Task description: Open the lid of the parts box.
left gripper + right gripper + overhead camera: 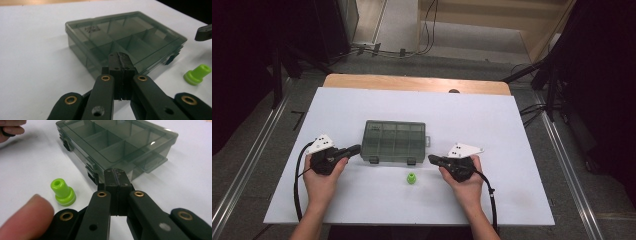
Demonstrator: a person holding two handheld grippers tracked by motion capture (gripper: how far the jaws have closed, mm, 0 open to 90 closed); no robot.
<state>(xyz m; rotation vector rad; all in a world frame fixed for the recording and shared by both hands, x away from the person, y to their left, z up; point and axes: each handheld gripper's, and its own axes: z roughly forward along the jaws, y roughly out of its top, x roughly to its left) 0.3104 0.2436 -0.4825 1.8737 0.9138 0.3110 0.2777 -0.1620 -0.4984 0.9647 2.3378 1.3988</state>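
Observation:
A smoky transparent compartment box (pixel 393 141) with its lid down lies in the middle of the white table; it also appears as the box (pixel 125 40) and the box (pixel 117 142). A small green plug (pixel 411 178) stands in front of it, seen as the plug (pixel 197 74) and the plug (pixel 62 192). My left gripper (pixel 356 148) sits at the box's front left corner, jaws pressed together on nothing (pixel 120 57). My right gripper (pixel 432 159) rests just right of the box's front right latch, also shut and empty (pixel 115 173).
The white table top (pixel 512 130) has a wooden edge (pixel 412 82) at the back. Cables (pixel 427 30) run on the floor beyond. Dark stands flank both sides. A fingertip (pixel 25 220) shows at the lower left of the right gripper view.

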